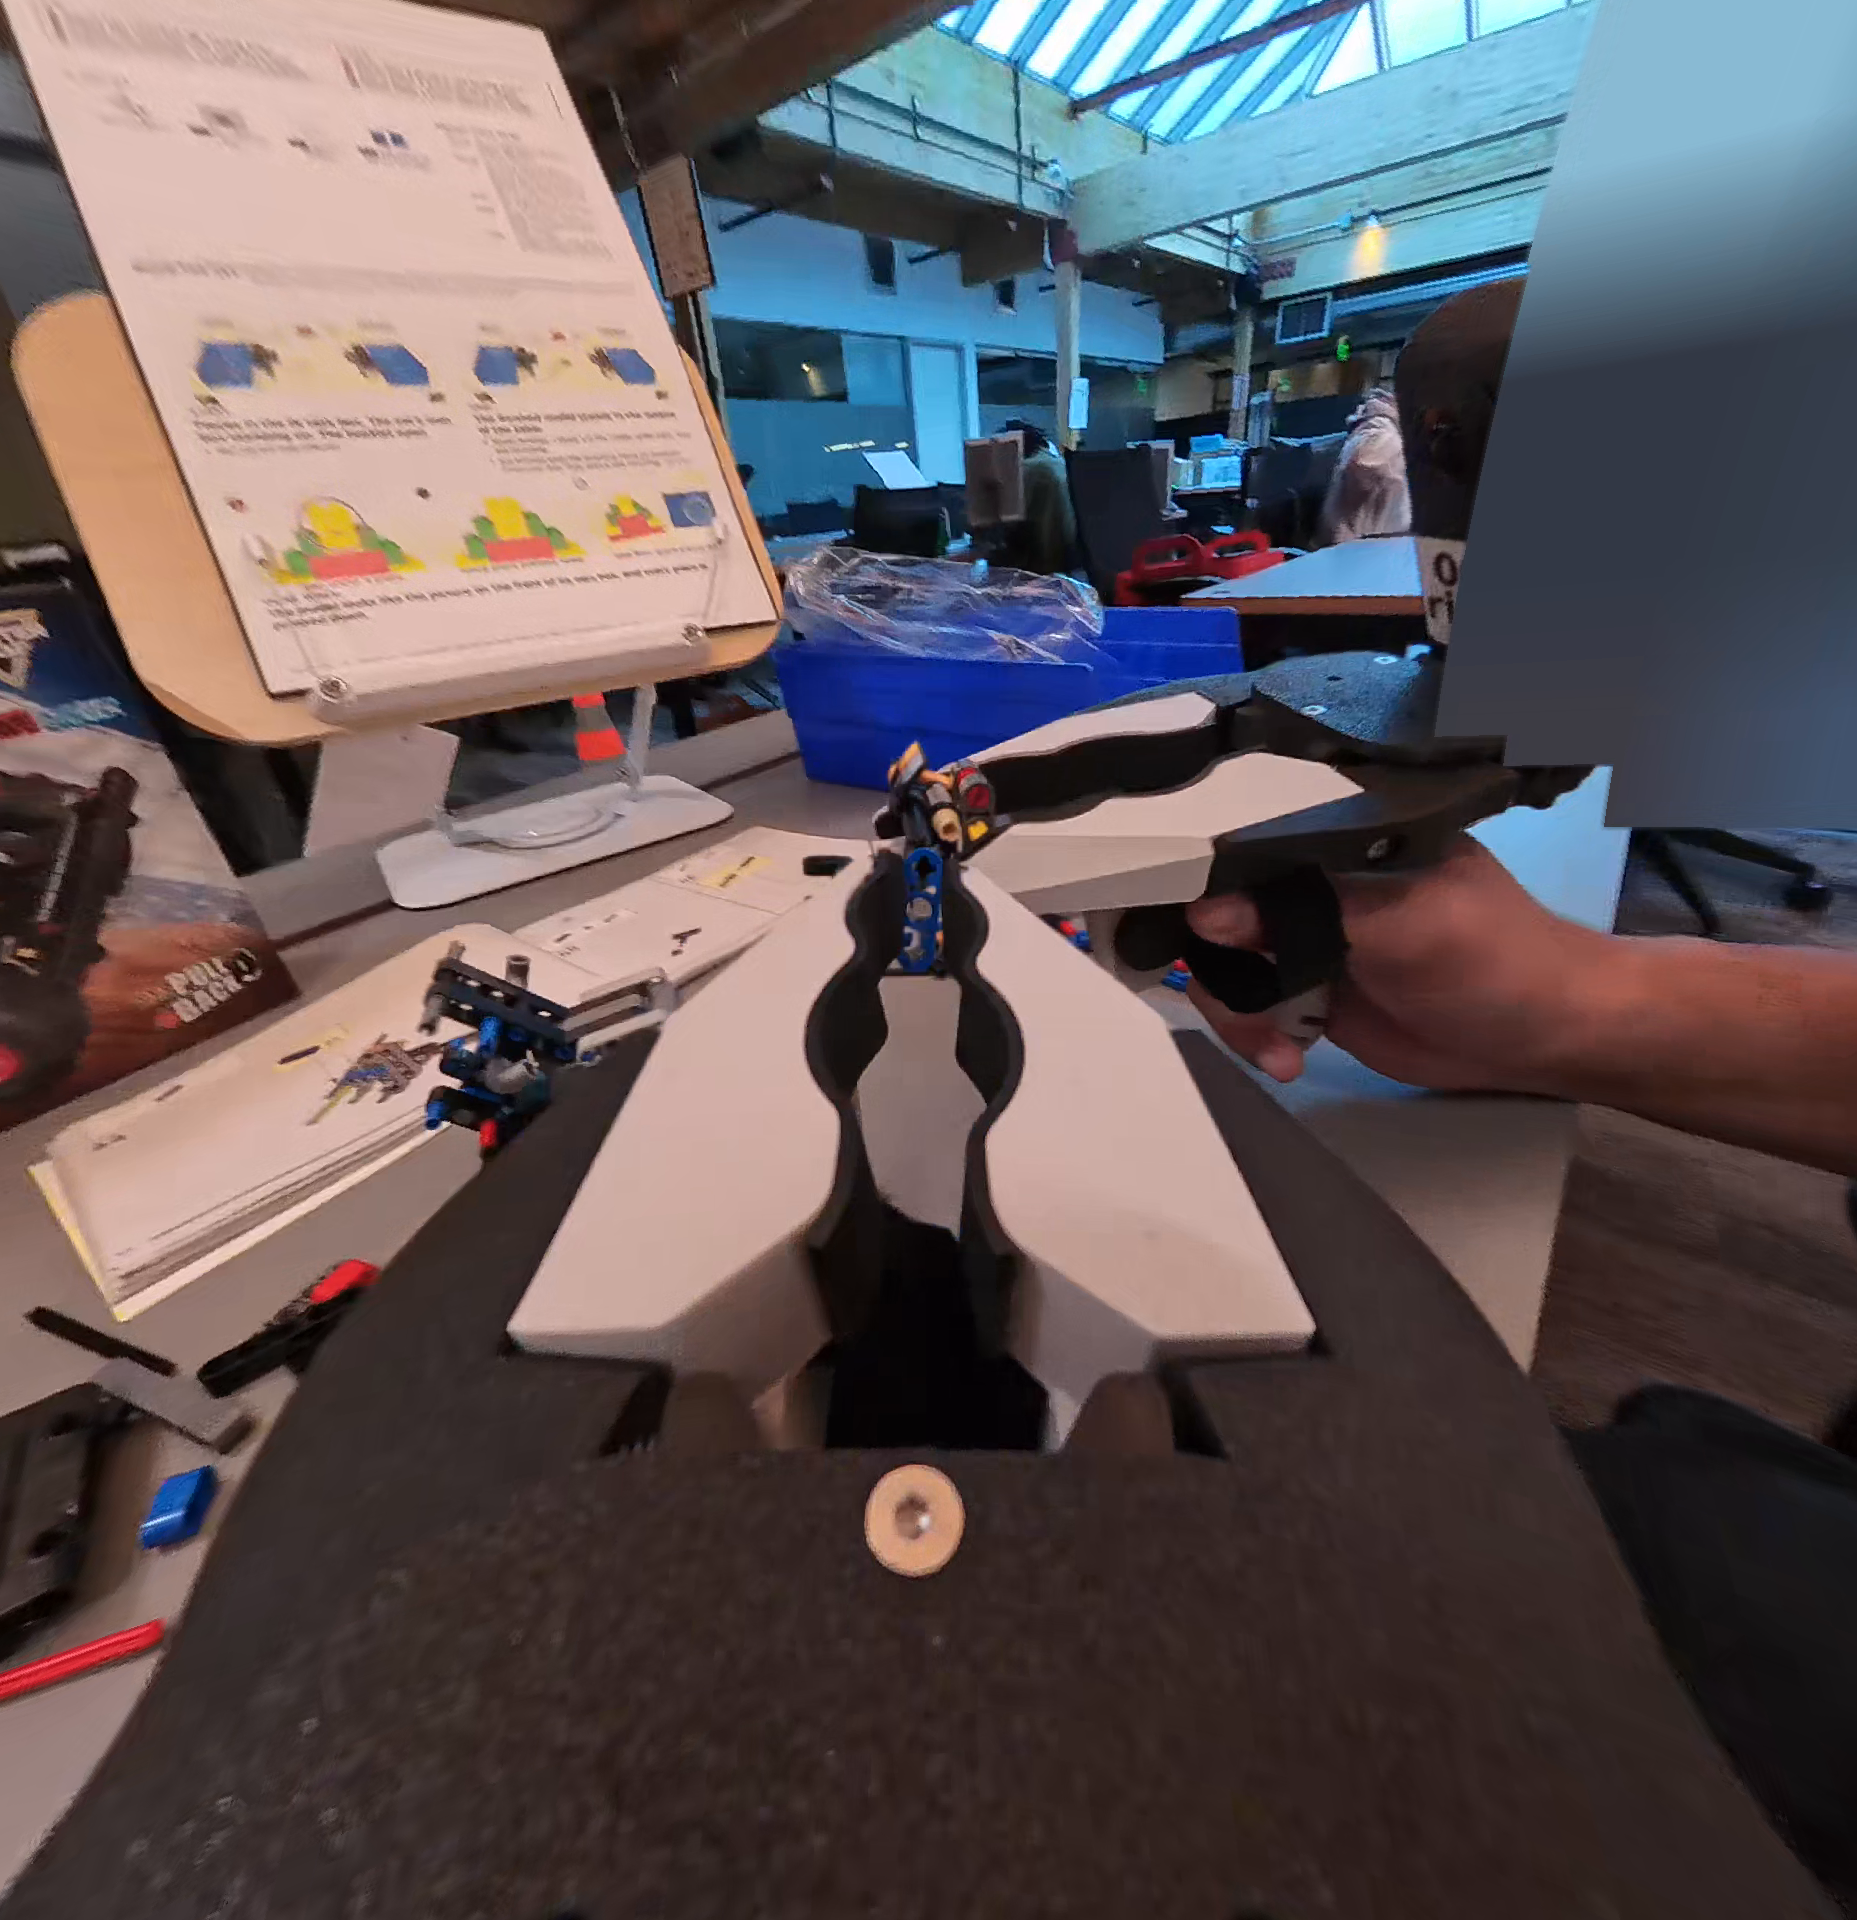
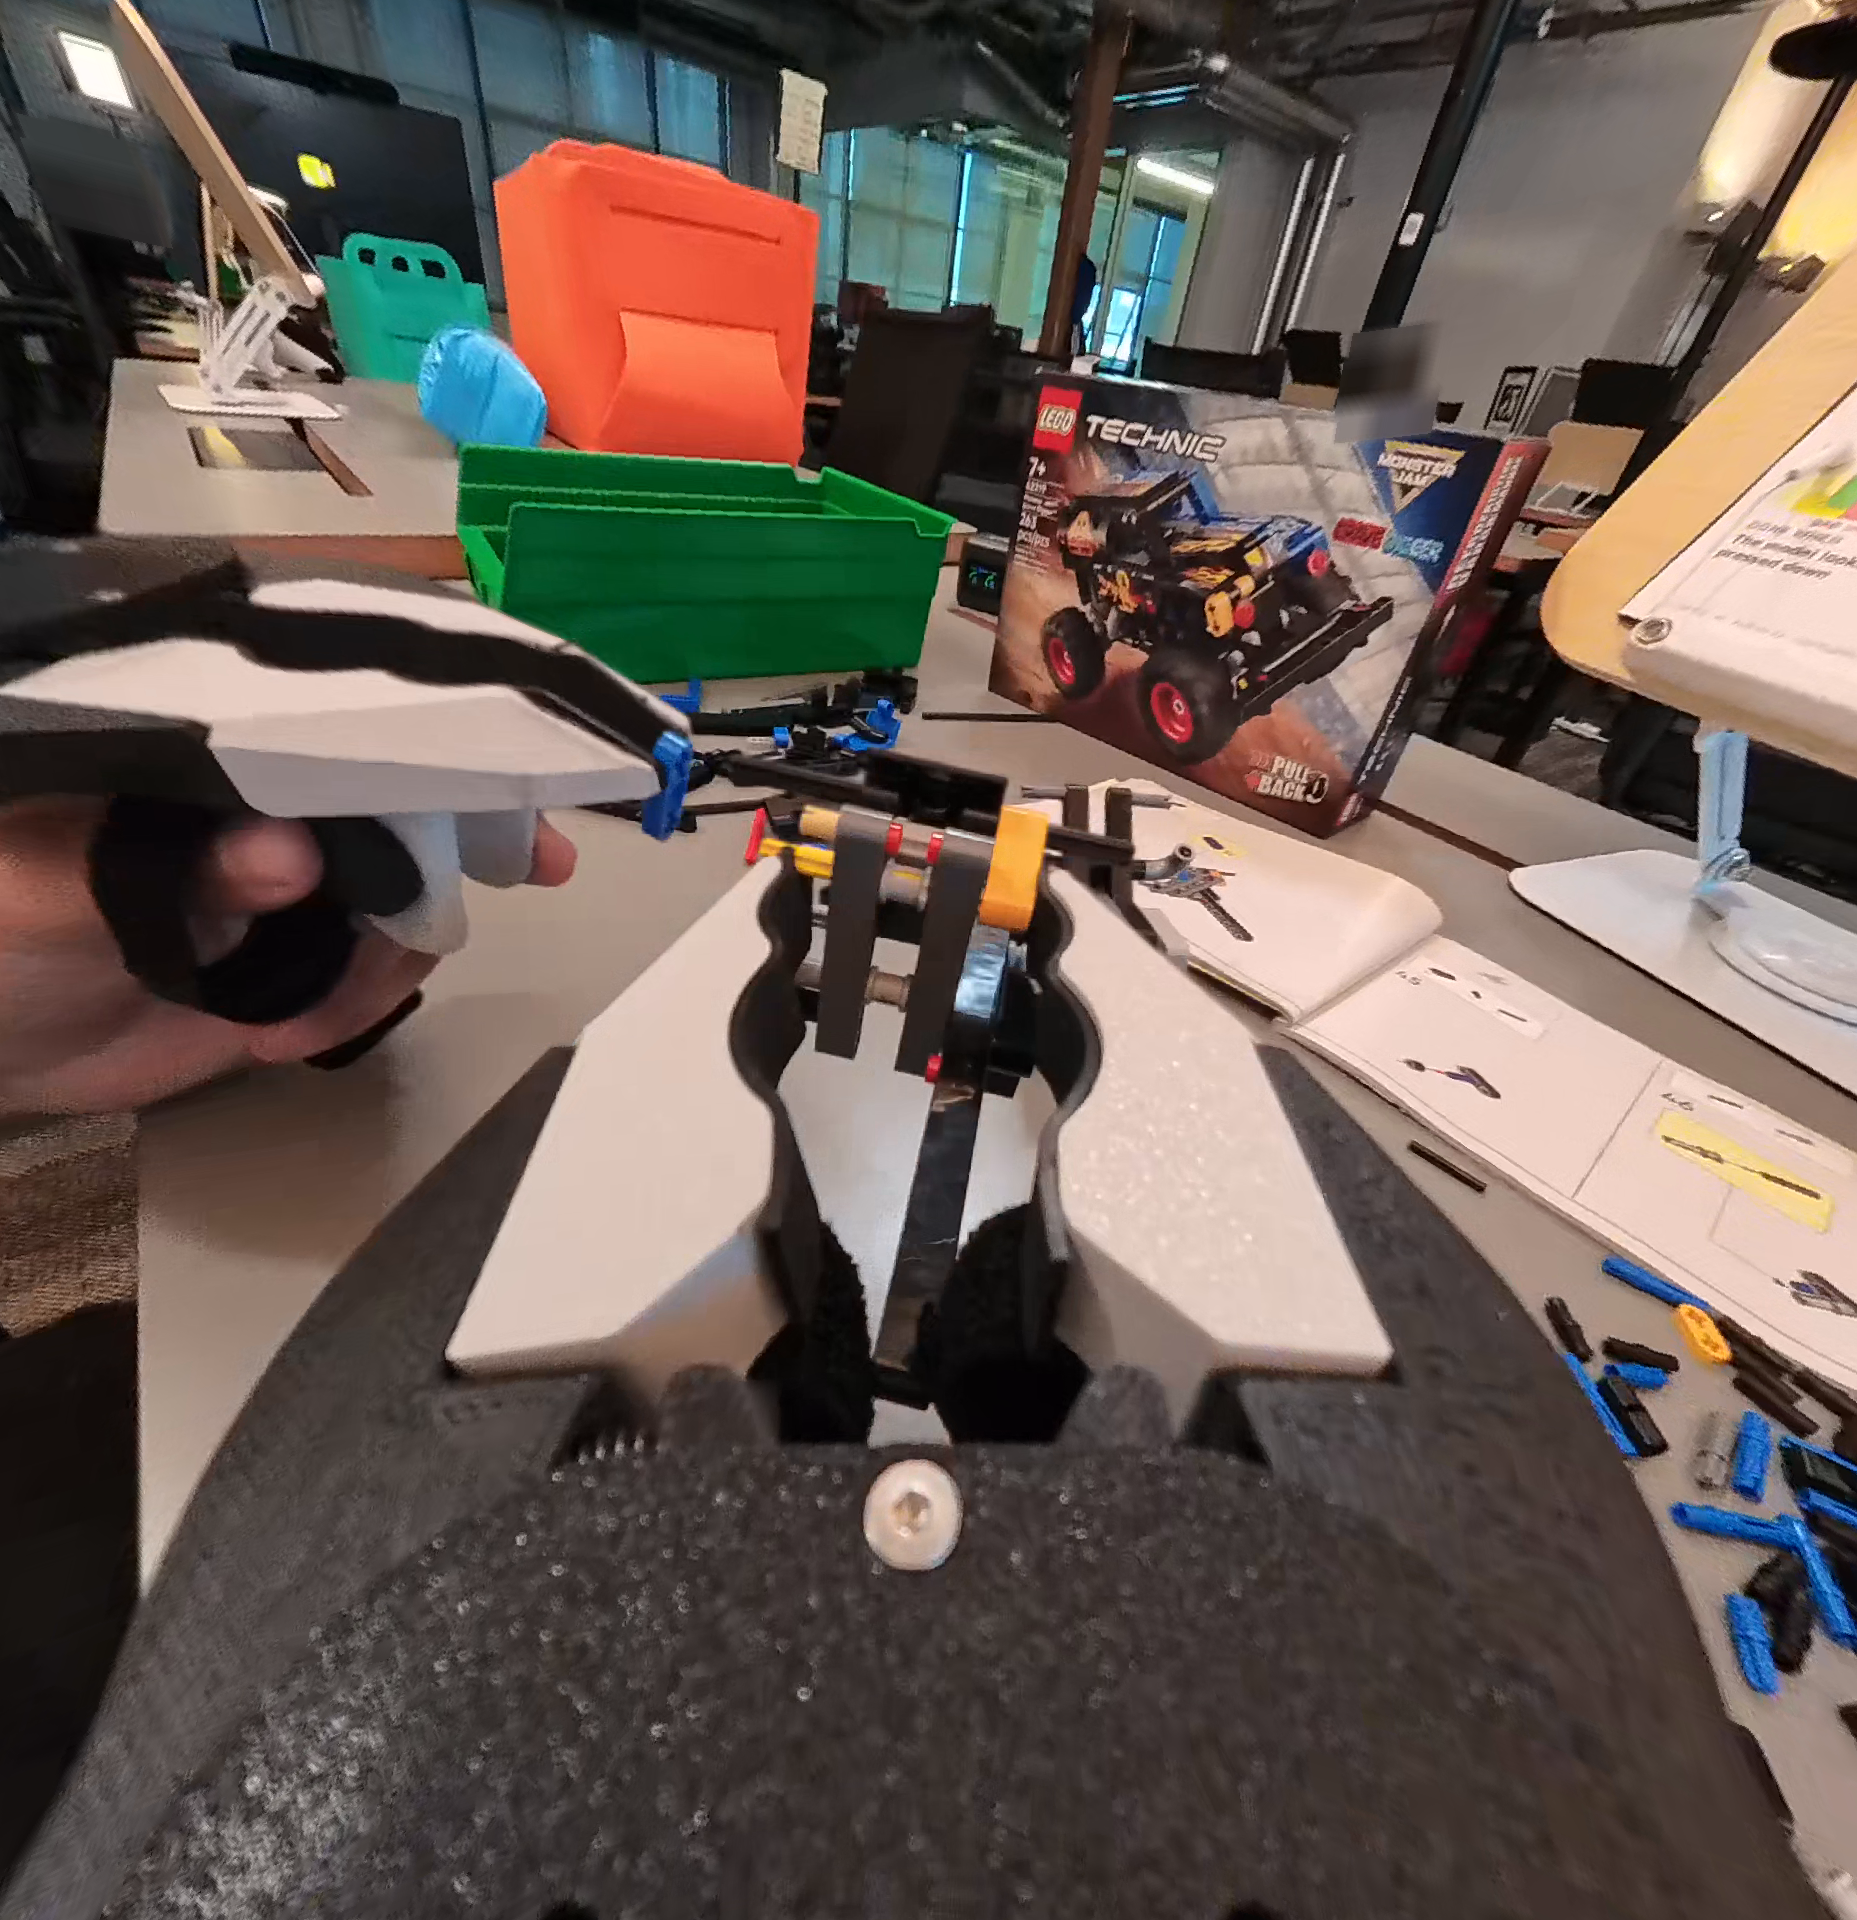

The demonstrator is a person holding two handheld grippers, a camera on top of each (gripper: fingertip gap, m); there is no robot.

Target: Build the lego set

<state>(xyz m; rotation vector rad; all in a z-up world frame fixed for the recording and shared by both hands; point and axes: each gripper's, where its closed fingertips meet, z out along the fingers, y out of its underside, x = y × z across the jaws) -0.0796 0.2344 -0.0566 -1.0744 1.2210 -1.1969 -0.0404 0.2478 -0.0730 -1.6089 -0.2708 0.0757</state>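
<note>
The left claw (image 1: 916, 914) is raised off the table (image 1: 311, 1226) and points forward, its two white fingers pinched on a short blue beam (image 1: 919, 909) with holes that stands upright between the tips. Just beyond those tips, the right claw (image 1: 950, 805) comes in level from the right, held by a hand (image 1: 1350, 966) wrapped around its black grip with the forearm stretching off to the right. It holds a small assembly (image 2: 903, 914) of grey beams, a yellow block and red and tan pins, with a black strip trailing back between its fingers; the fingers are closed against the sides of this assembly. In the right wrist view the left claw (image 2: 666, 779) enters from the left, gripped by the other hand (image 2: 176, 935), and the blue beam (image 2: 669, 779) sits at its tip just left of the assembly, close to it, though contact cannot be made out. Below and left of the left claw, an open instruction booklet (image 1: 280, 1122) lies on the table with a partly built blue and black piece (image 1: 508, 1039) resting on it. To the right of the right claw, loose blue and black pins (image 2: 1755, 1475) are scattered on the table, and the set's box (image 2: 1246, 582) stands farther ahead.
</note>
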